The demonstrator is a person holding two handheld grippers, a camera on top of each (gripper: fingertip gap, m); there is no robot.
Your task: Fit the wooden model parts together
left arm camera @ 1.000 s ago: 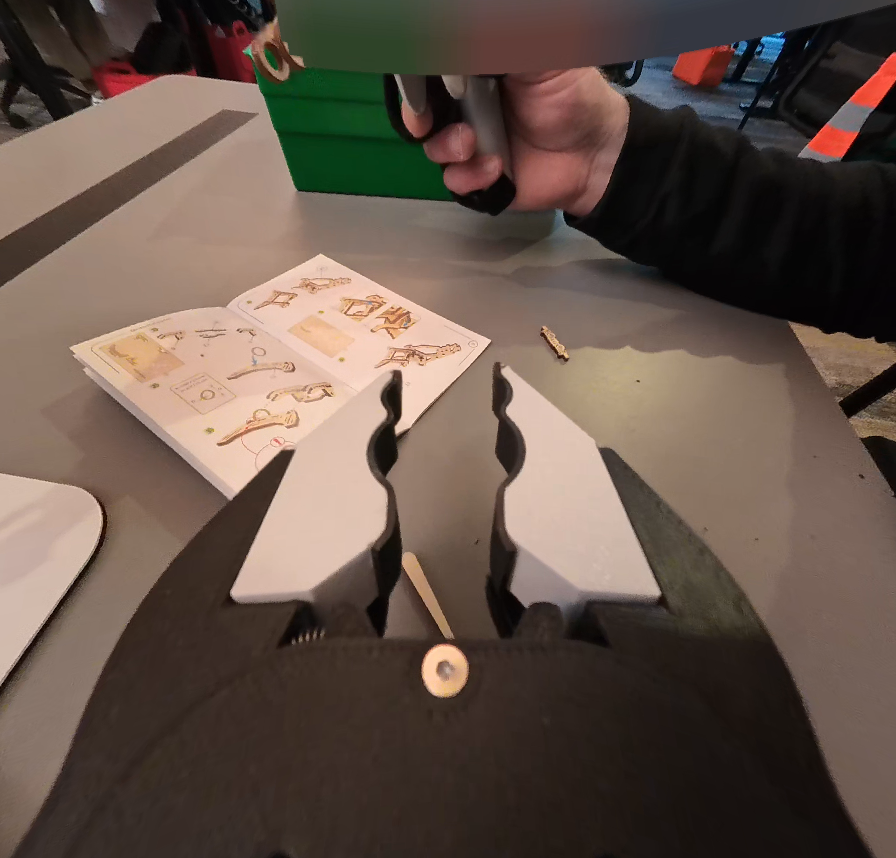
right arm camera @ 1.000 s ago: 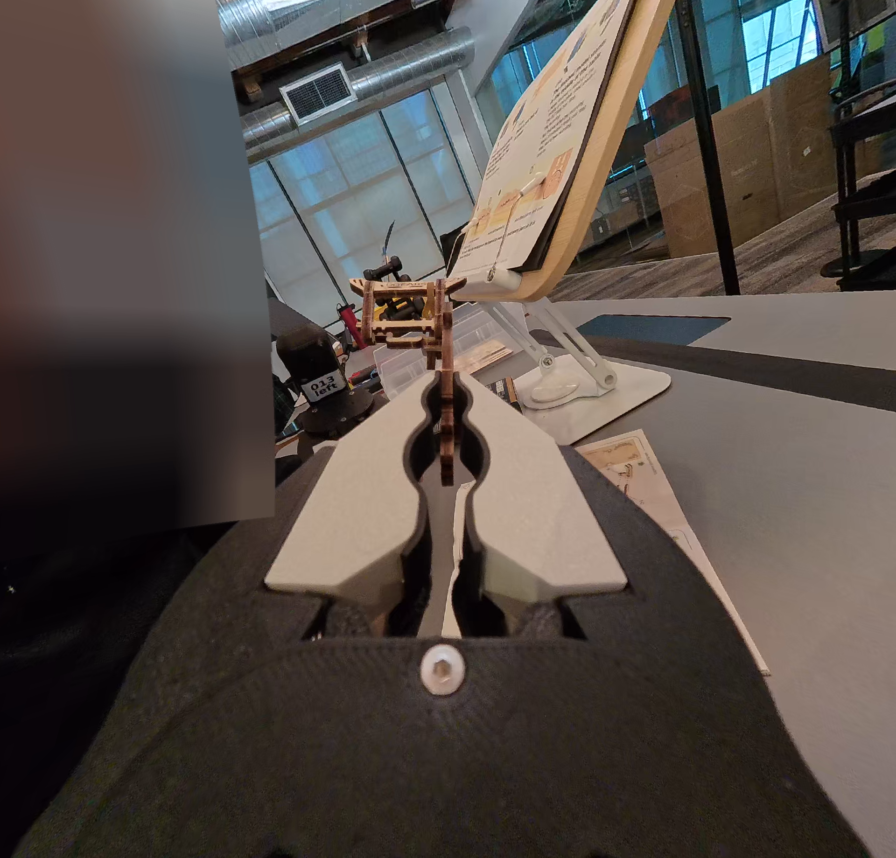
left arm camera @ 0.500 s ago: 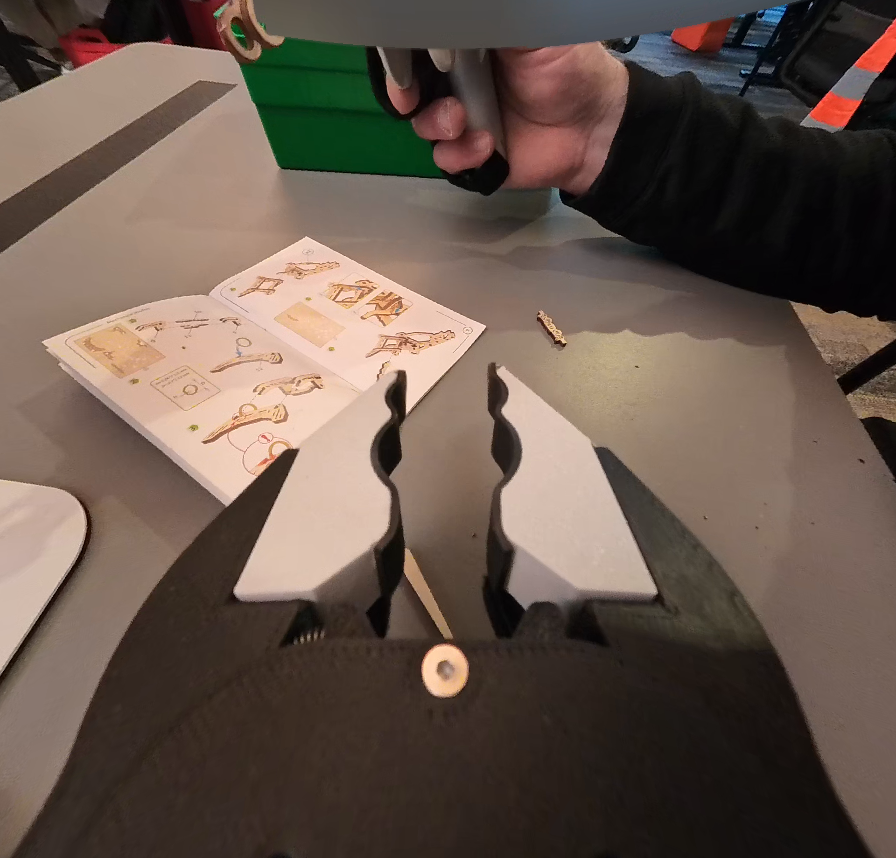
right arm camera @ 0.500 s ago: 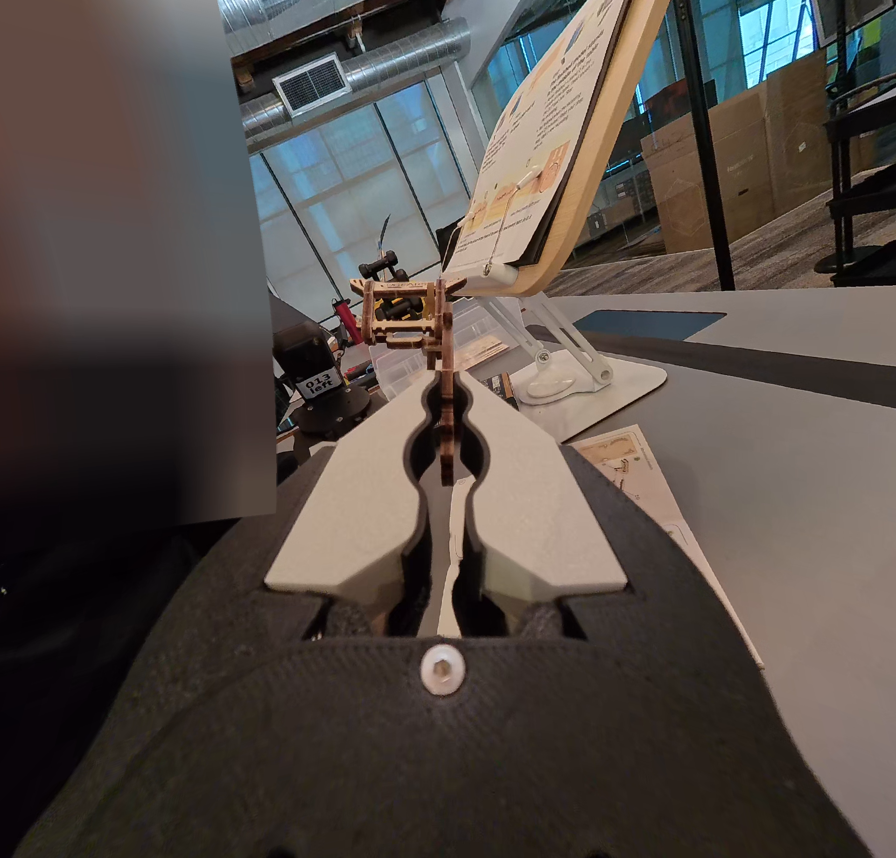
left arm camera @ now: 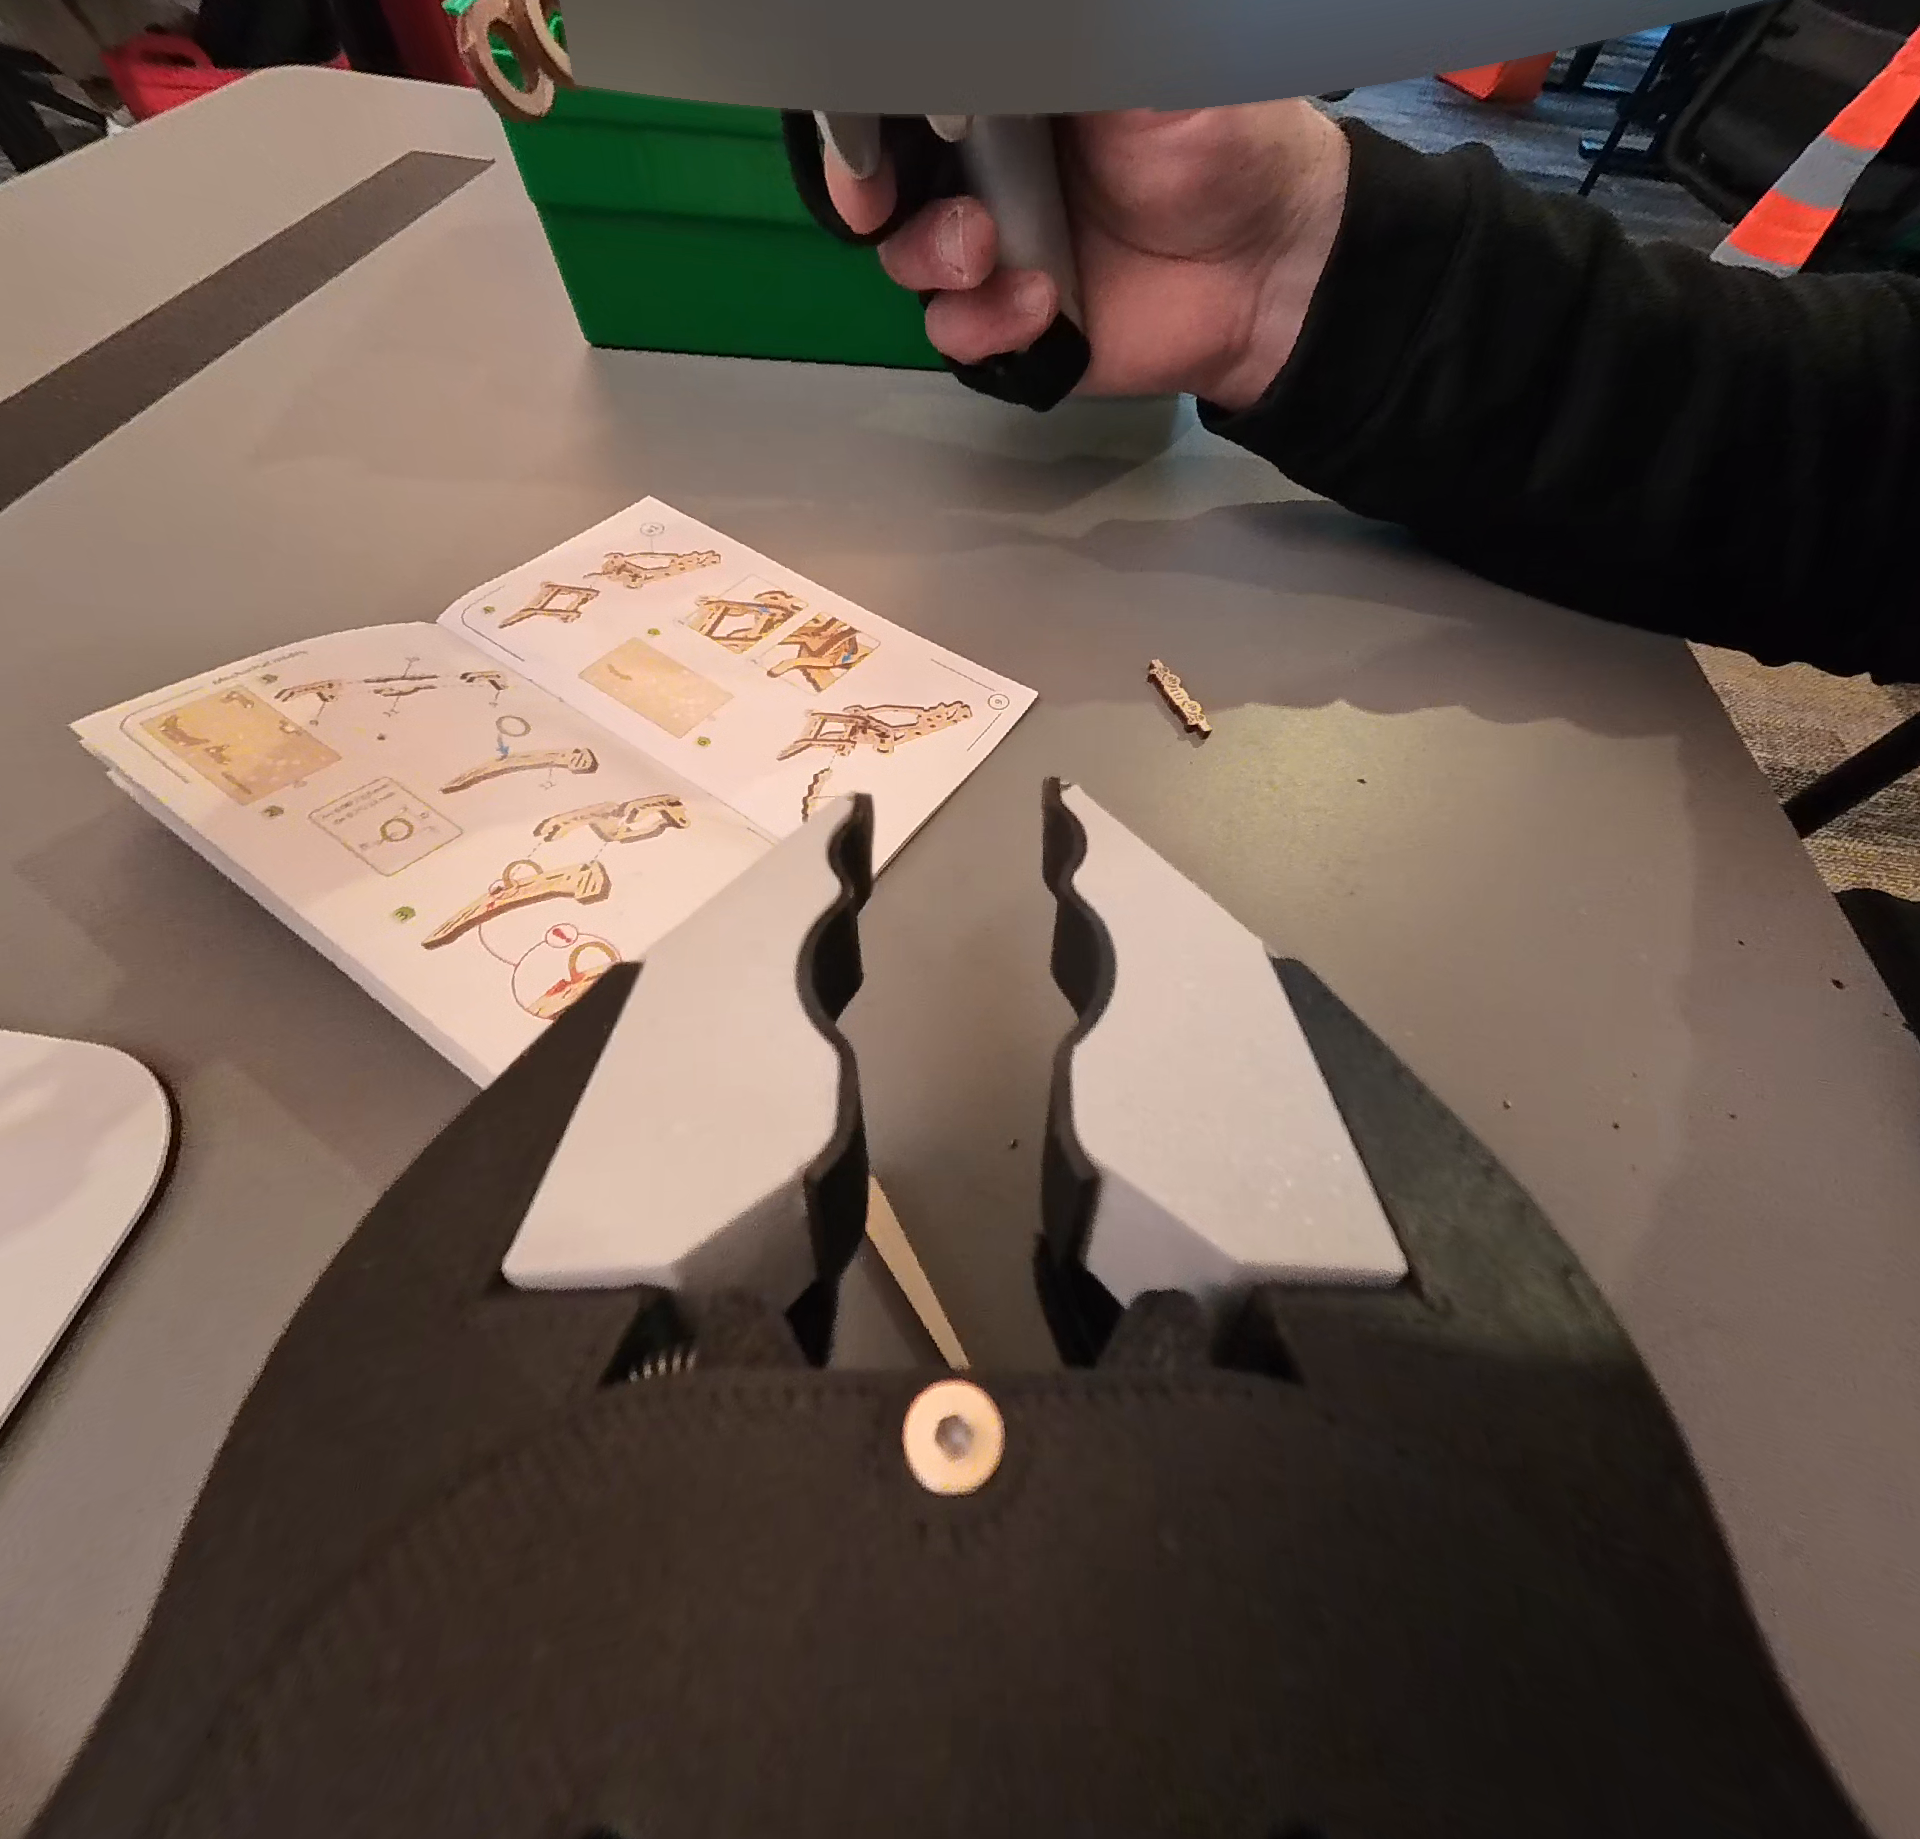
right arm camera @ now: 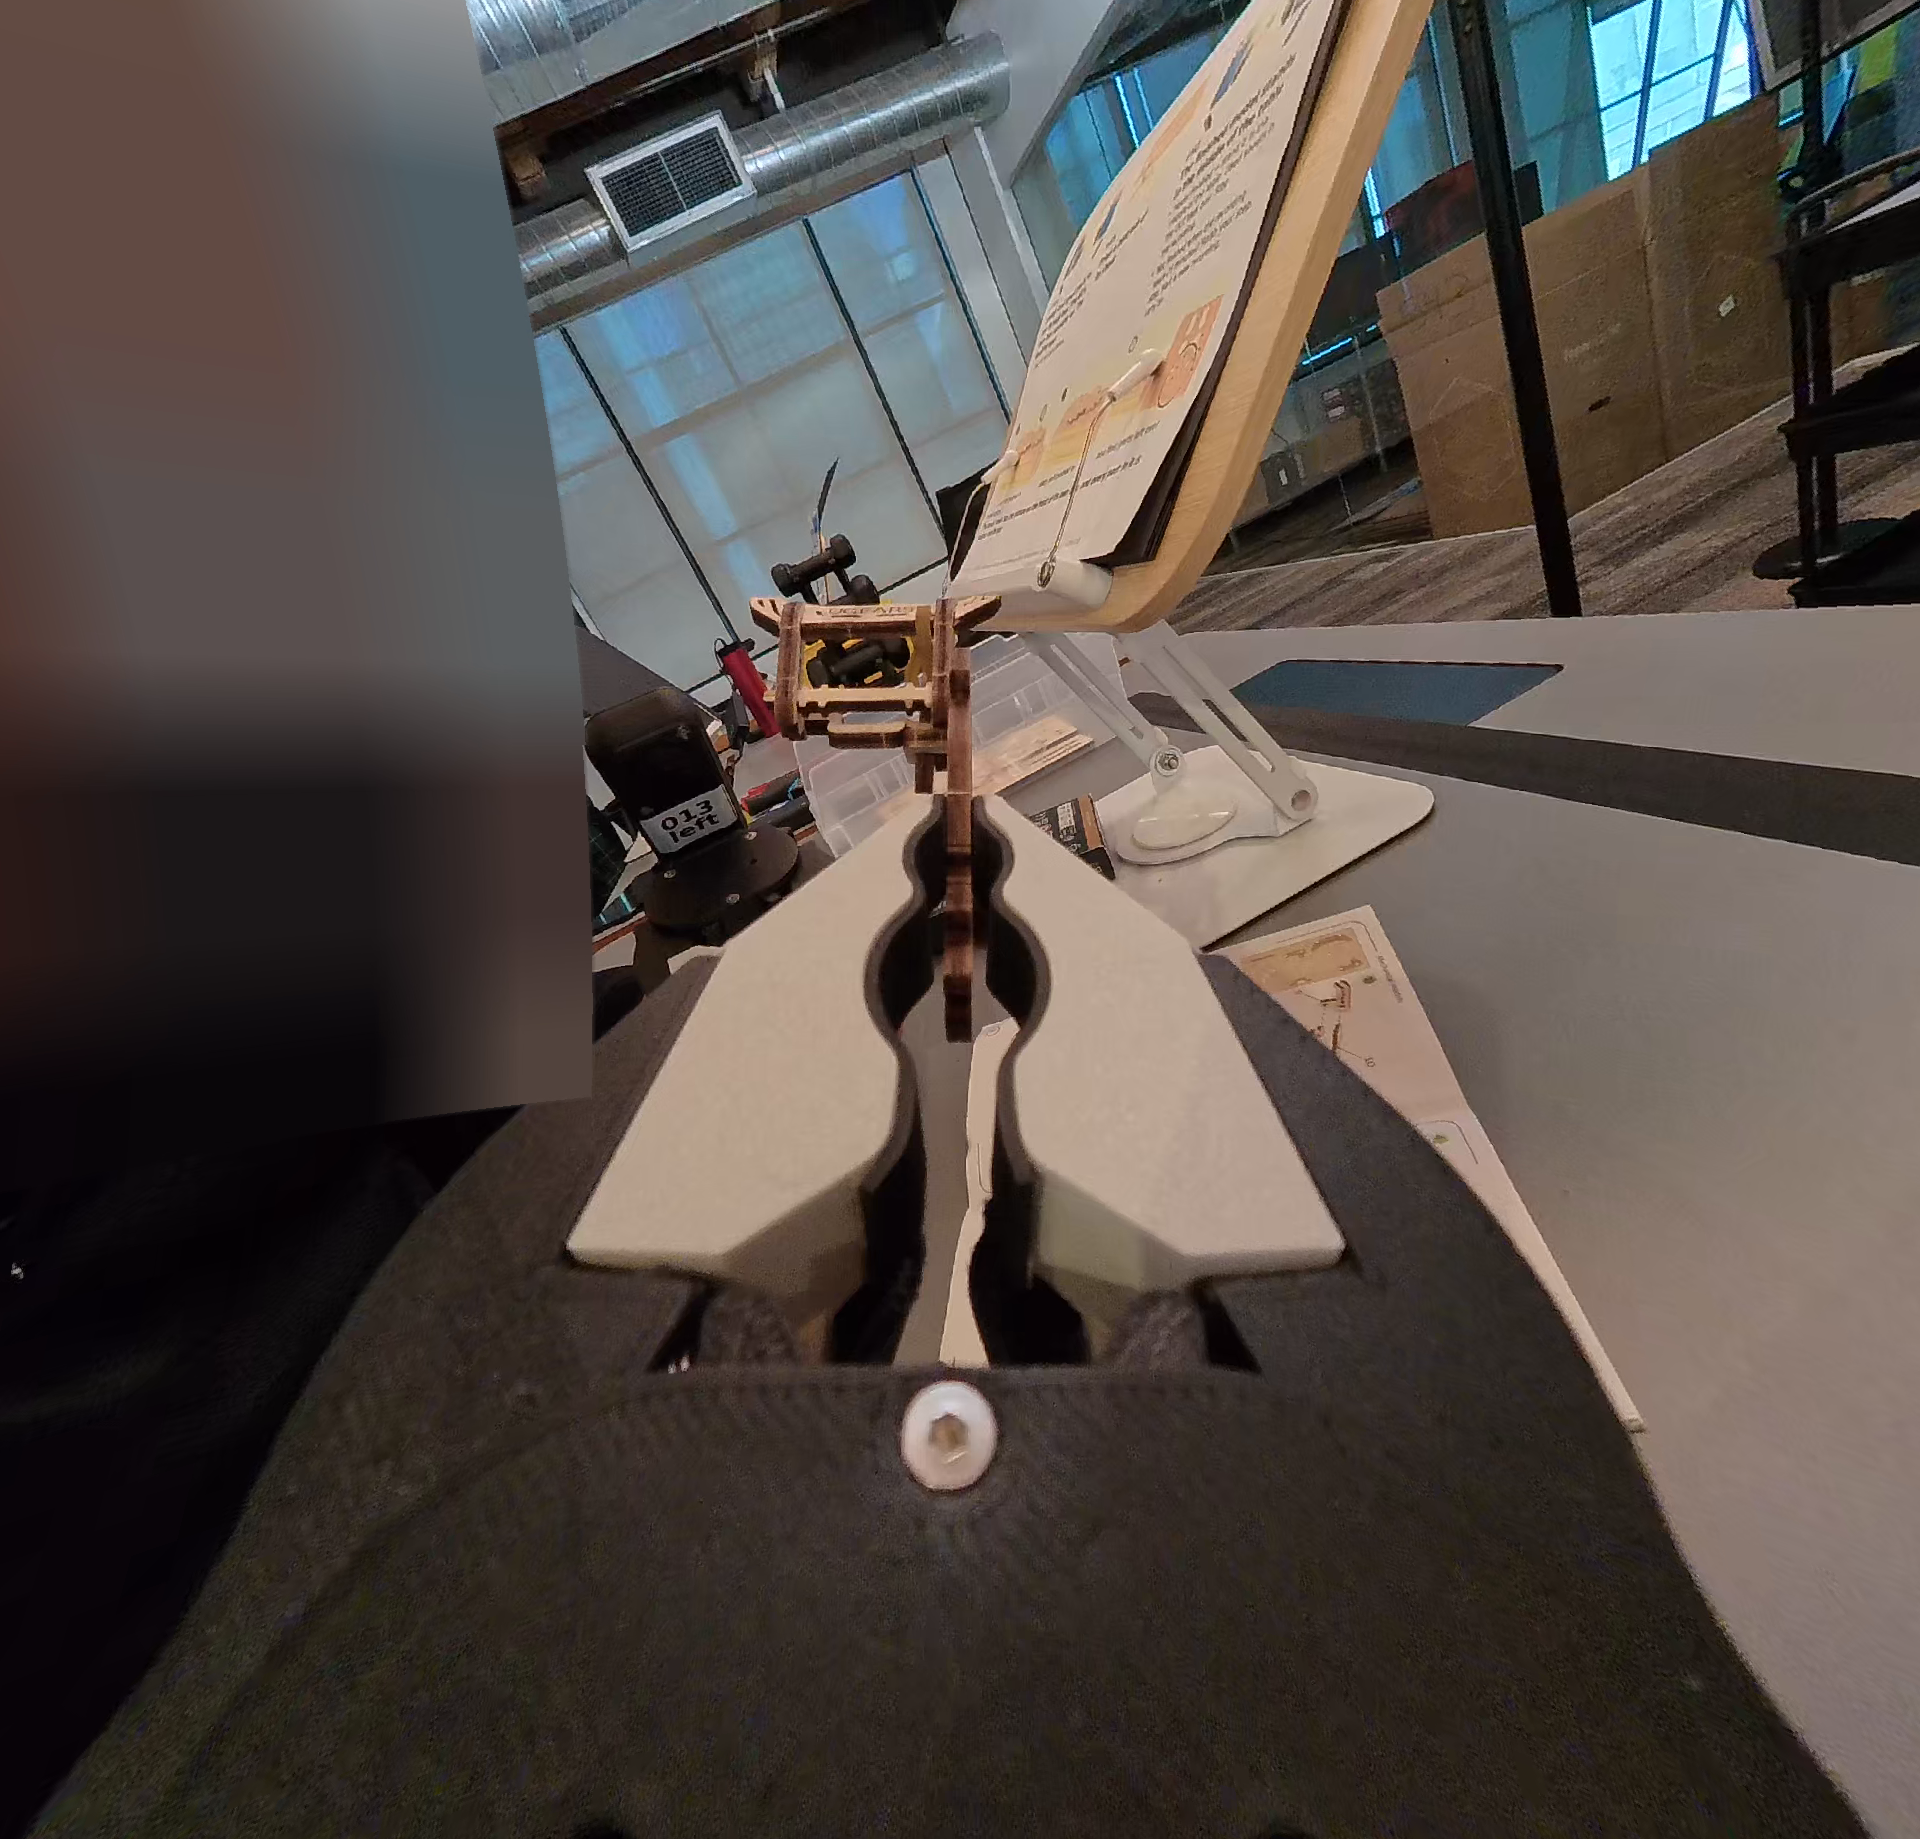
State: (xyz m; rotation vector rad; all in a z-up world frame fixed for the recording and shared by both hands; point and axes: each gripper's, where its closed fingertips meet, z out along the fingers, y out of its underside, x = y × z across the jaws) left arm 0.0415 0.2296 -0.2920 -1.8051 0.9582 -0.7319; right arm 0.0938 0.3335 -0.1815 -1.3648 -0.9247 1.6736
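Observation:
My right gripper (right arm camera: 954,810) is shut on a small wooden model assembly (right arm camera: 873,683), held up in the air by a flat brown wooden strip clamped between the jaws. Part of that model, a ringed wooden piece (left arm camera: 514,49), shows at the top of the left wrist view, above the person's hand (left arm camera: 1122,241) on the right gripper's handle. My left gripper (left arm camera: 951,802) is open and empty, low over the grey table (left arm camera: 1455,958). A small loose wooden part (left arm camera: 1179,696) lies on the table ahead and to the right of it.
An open instruction booklet (left arm camera: 540,750) lies left of my left gripper. A green bin (left arm camera: 707,231) stands behind it. A white stand base (left arm camera: 62,1166) is at the left edge. A tilted wooden board with pages on a white stand (right arm camera: 1205,335) is in the right wrist view.
My left gripper has shifted a little forward and left over the table, jaws still open. My right gripper keeps holding the wooden model, nearly still.

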